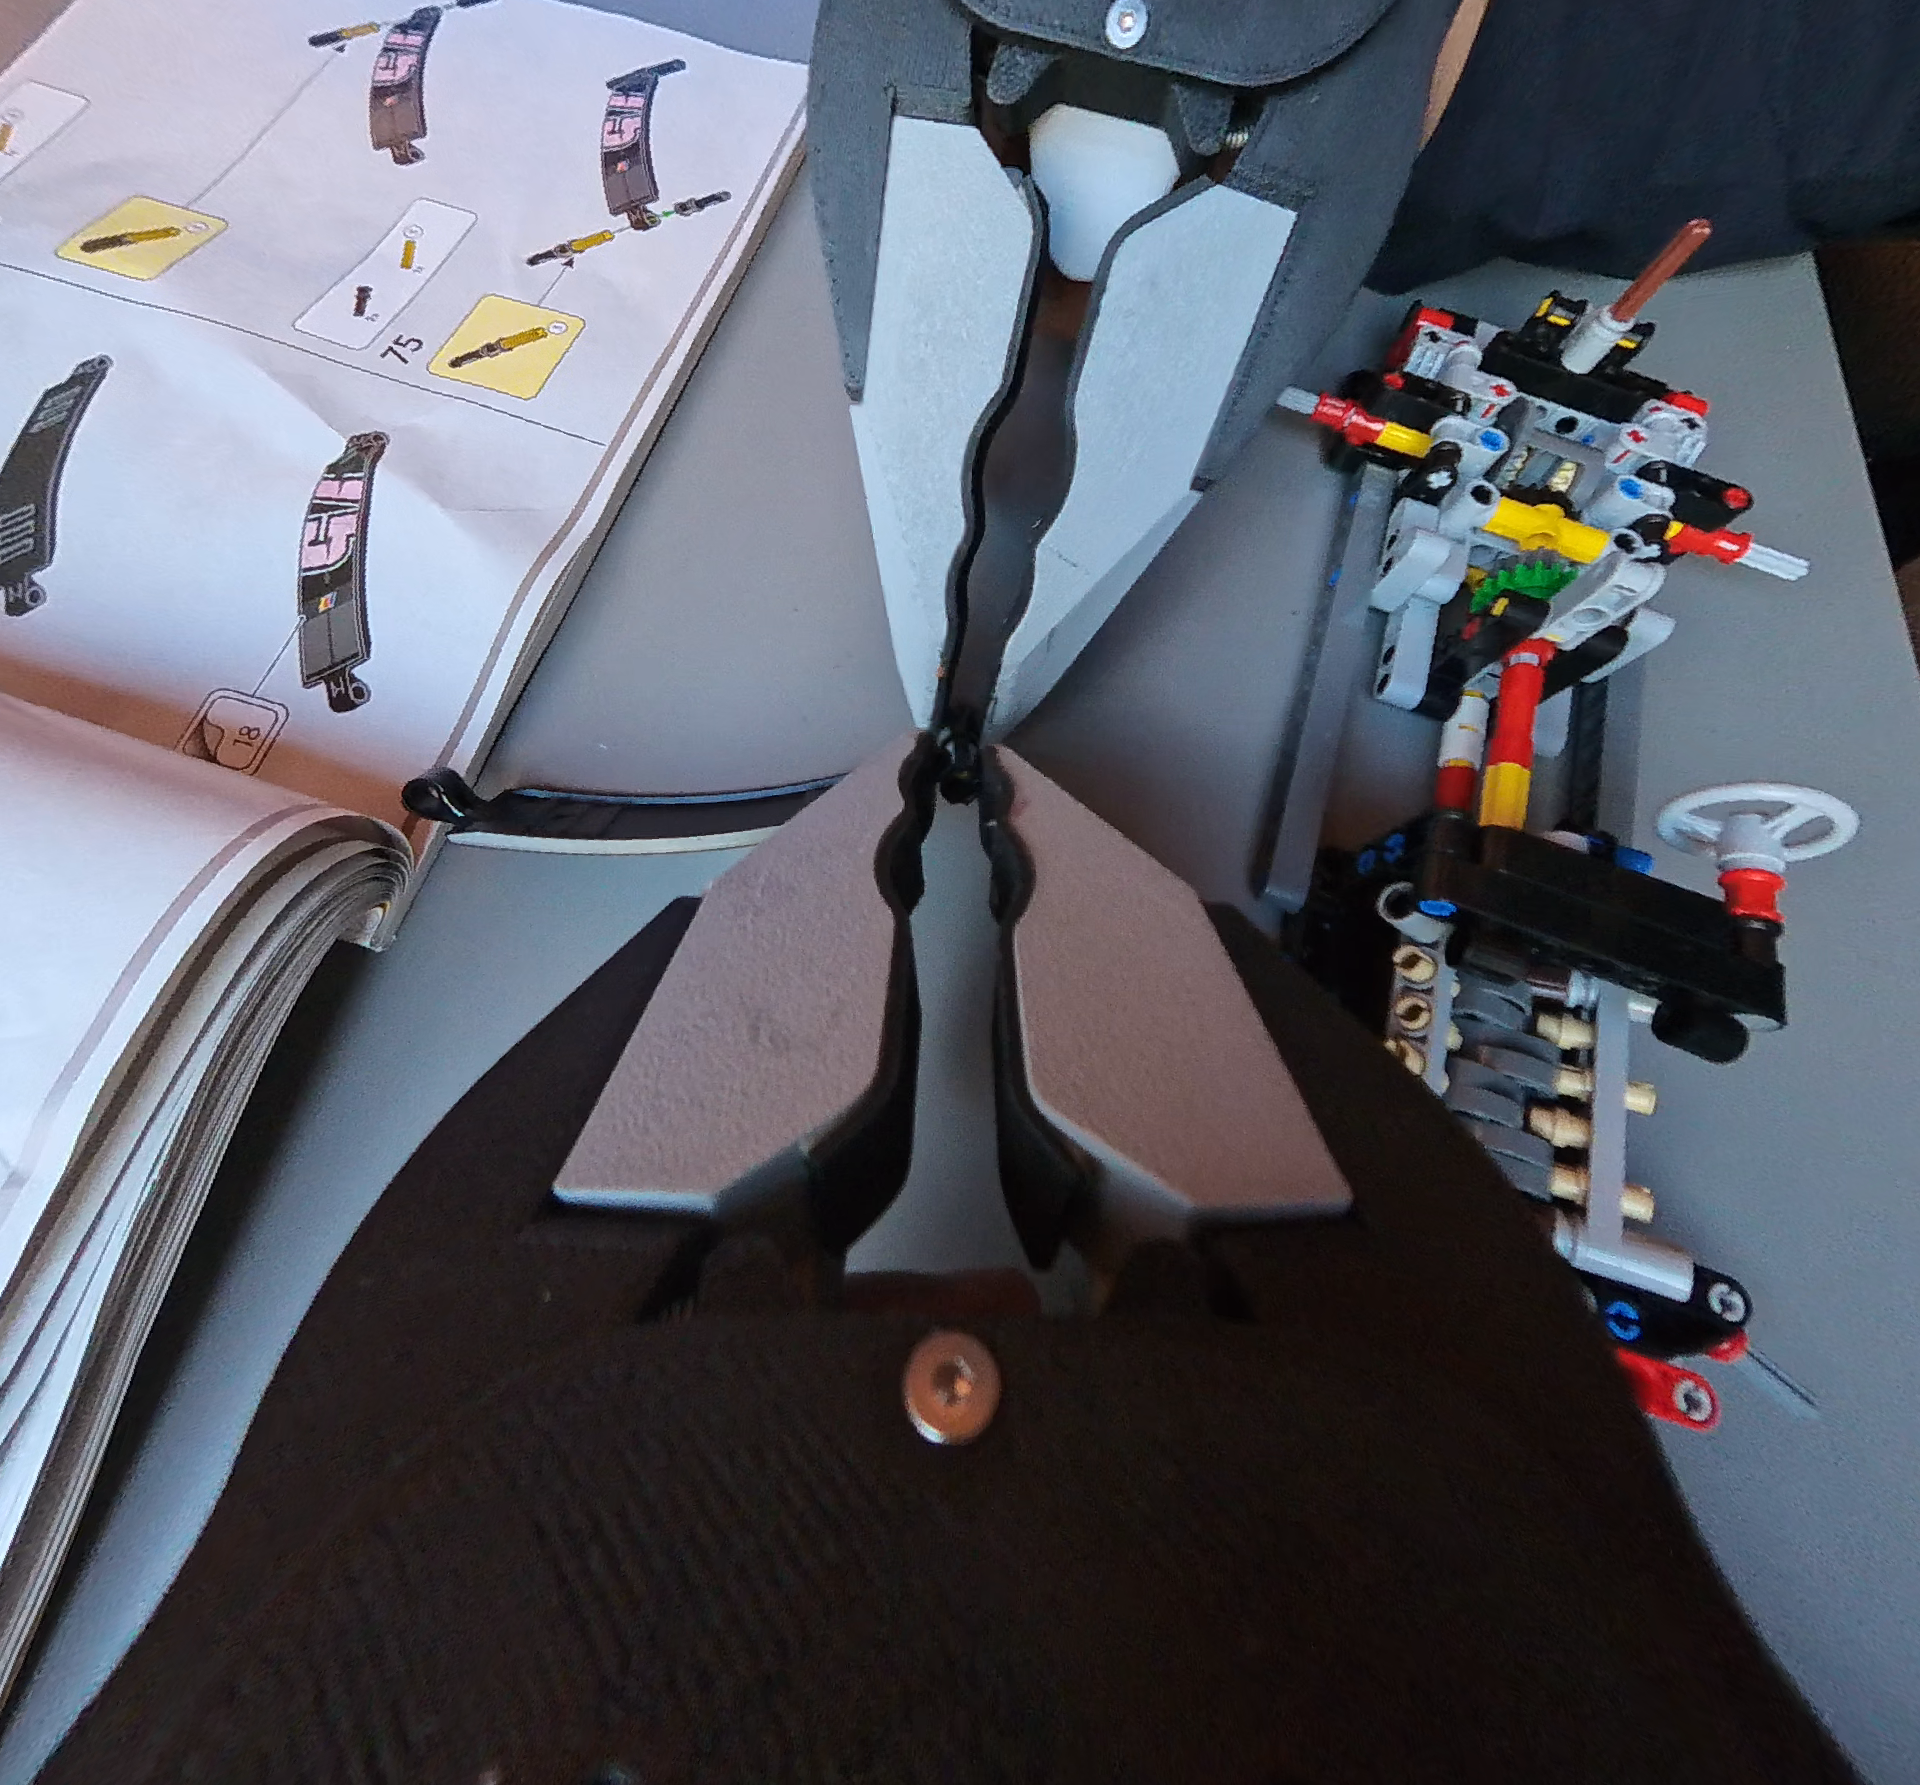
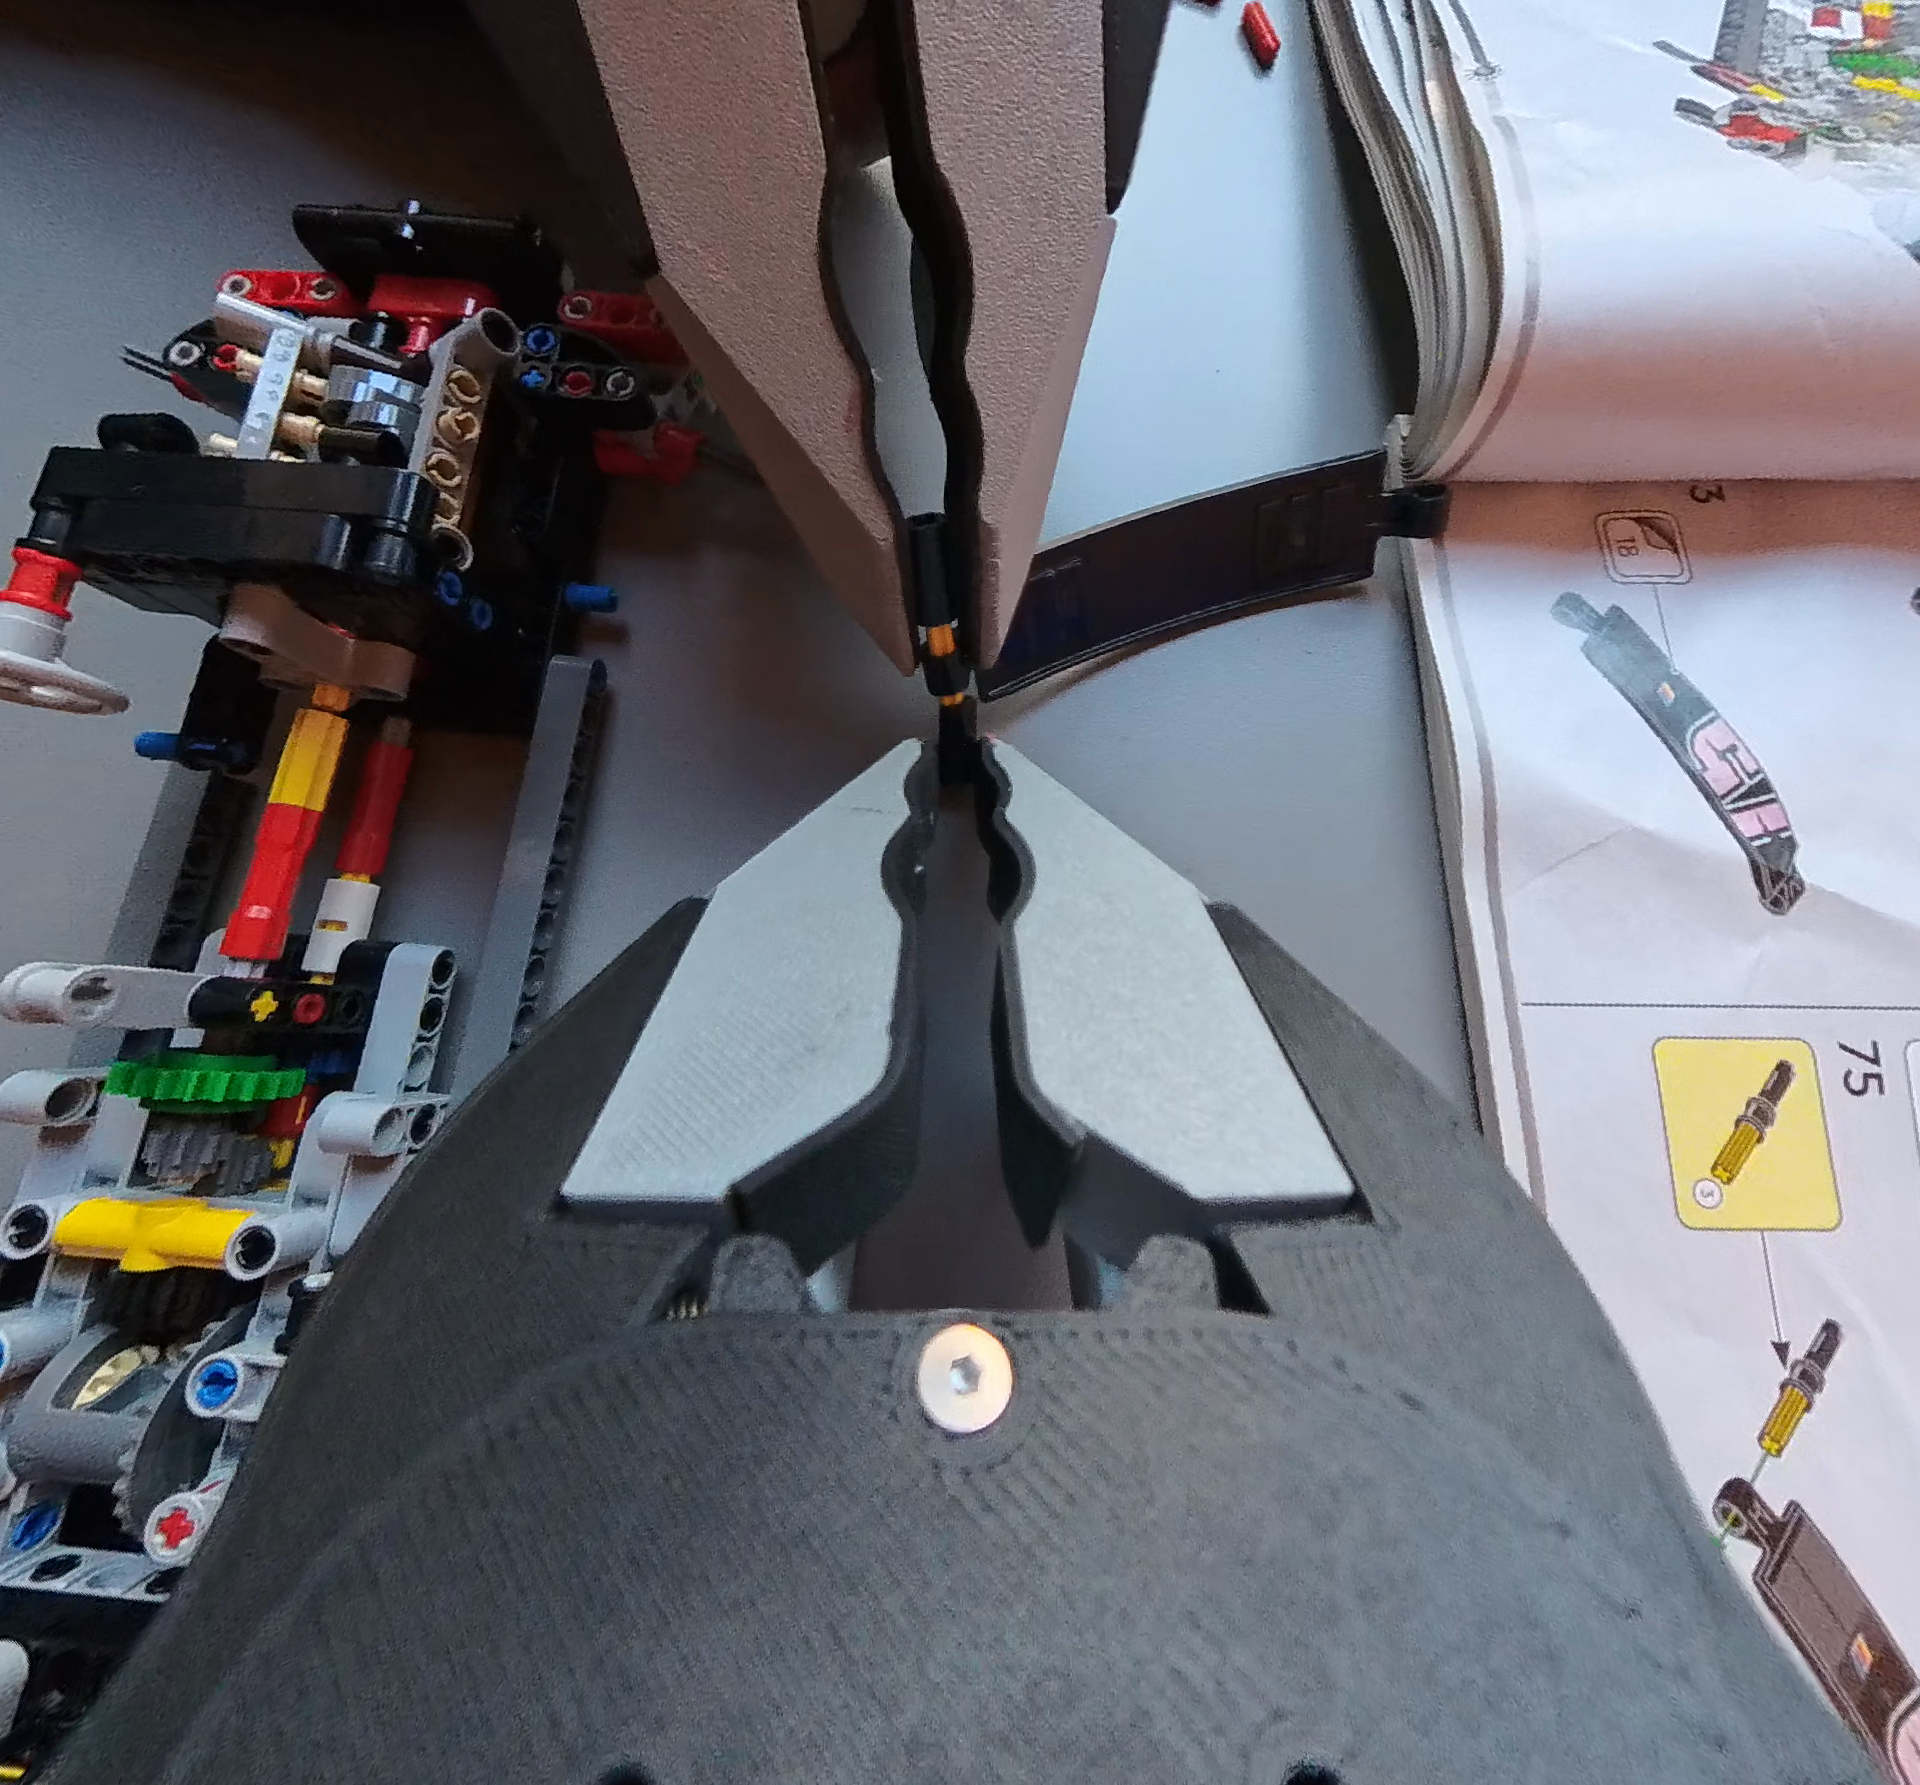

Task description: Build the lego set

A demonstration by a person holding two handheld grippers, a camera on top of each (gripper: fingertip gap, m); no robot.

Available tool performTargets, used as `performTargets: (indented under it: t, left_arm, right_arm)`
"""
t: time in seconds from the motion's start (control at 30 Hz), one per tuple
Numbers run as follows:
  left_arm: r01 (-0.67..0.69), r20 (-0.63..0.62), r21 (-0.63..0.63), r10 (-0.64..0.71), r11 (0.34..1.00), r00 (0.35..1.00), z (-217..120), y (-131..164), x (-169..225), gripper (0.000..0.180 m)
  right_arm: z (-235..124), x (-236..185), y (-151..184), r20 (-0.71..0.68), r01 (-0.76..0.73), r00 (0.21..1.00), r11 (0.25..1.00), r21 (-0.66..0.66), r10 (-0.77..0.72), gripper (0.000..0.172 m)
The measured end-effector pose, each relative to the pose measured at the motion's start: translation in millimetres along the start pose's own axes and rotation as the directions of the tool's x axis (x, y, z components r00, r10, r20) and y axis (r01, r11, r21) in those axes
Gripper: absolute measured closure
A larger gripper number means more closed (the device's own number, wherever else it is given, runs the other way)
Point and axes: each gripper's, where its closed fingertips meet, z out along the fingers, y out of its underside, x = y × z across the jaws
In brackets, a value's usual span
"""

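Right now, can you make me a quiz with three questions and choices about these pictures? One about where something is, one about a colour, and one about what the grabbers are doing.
1. Where is the curved black panel?
A. On the grey table, at the edge of the open booklet
B. On top of the brick model
C. Inside a box

2. What colour is the gear on the brick model?
A. Purple
B. Green
C. Pink

3. What are the left gripper and right gripper doing?
A. Wide open, far apart
B. Lying on the booklet
C. Tip to tip, each pinching one end of a thin black-and-yellow pin

Answers: 1 A, the panel lies flat on the table with its end by the pages. 2 B, the toothed wheel is bright green. 3 C, the pin runs from one pair of tips into the other.
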Motion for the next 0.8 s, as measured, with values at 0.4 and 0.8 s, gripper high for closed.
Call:
performTargets:
  t: [0.4,0.8]
  left_arm:
    - [0.035,-0.003,0.032,-0.034,0.999,0.999,-4.7,-2.1,-5.8,0.175]
    - [0.231,-0.233,0.39,-0.147,0.892,0.961,-42.1,-54.2,1.6,0.176]
  right_arm:
    - [-7.5,0.1,-8.1,0.04,-0.044,0.998,0.997,0.065,0.041,0.167]
    - [-15.5,24.9,12.5,-0.126,-0.002,0.992,1.0,-0.021,-0.001,0.166]
